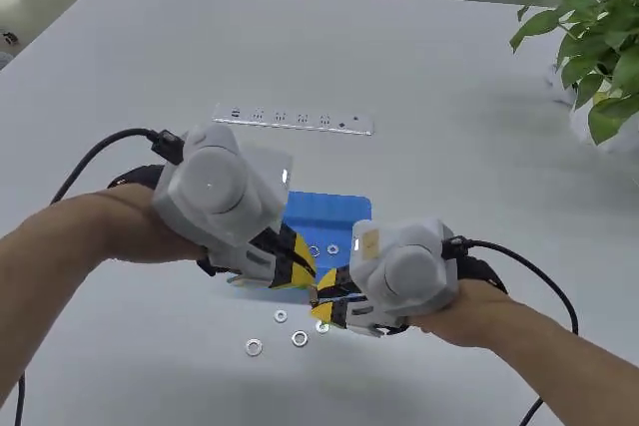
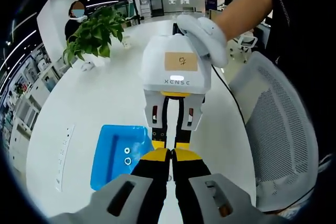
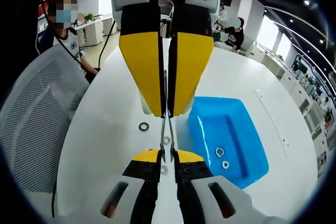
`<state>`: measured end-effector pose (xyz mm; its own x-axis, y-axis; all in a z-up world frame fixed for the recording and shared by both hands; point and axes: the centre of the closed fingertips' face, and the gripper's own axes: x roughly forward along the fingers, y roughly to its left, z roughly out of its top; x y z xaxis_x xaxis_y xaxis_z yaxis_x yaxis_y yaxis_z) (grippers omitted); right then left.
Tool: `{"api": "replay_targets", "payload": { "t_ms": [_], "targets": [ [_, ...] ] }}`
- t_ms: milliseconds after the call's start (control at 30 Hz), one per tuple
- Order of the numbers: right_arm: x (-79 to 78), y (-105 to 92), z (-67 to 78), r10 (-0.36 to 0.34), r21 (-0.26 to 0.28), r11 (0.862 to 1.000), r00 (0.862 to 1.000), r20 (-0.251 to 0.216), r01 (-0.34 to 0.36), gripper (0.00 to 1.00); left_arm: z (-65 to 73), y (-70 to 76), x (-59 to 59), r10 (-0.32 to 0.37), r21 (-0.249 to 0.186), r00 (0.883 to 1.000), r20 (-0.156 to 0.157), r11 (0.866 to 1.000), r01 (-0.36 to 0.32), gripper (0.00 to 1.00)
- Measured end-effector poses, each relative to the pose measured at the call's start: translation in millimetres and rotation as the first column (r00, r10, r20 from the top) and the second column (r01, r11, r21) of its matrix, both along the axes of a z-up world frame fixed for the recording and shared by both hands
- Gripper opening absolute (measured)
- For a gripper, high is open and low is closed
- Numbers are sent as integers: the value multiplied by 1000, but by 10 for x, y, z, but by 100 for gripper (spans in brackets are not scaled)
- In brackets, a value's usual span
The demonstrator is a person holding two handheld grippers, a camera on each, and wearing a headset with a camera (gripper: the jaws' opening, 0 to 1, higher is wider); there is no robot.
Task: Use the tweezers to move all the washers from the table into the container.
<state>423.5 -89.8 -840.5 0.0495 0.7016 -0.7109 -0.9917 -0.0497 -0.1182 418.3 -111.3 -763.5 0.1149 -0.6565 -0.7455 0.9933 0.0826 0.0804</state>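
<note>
Clamping tweezers (image 3: pixel 166 132) mid-frame w/ left gripper (image 2: pixel 170 153) & right gripper (image 3: pixel 168 156), both closed tight, tip-to-tip; loose washer (image 3: pixel 143 126) just left on tabletop (image 3: pixel 100 145), container (image 3: pixel 210 124) lower right.

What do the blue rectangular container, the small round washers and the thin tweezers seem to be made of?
The blue rectangular container is probably plastic: uniform colour, soft glossy sheen, rounded corners. The small round washers are likely metal: silvery, with bright glints. The thin tweezers seem to be steel: narrow, grey, shiny blades.
</note>
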Motion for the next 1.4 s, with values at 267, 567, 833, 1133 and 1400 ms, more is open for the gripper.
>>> {"api": "replay_targets", "payload": {
  "t_ms": [267,567,833,1133,1400],
  "targets": [
    [-113,64,-93,9,5,1000,1000,-25,-8,12,-90,48,-89,7,11,1000,-22,1000,-7,6],
    [-210,110,-171,19,4,1000,999,-49,-19,12,-167,84,-158,11,21,999,-41,1000,-10,6],
    [-269,138,-236,20,4,1000,998,-64,-20,12,-229,105,-209,12,26,998,-54,1000,-10,6],
    [-271,145,-277,24,2,1000,998,-64,-24,12,-271,100,-209,15,21,998,-56,1000,-14,6],
    [-256,144,-296,18,3,1000,997,-69,-18,12,-288,106,-200,19,20,998,-63,1000,-18,6]
  ]
}}
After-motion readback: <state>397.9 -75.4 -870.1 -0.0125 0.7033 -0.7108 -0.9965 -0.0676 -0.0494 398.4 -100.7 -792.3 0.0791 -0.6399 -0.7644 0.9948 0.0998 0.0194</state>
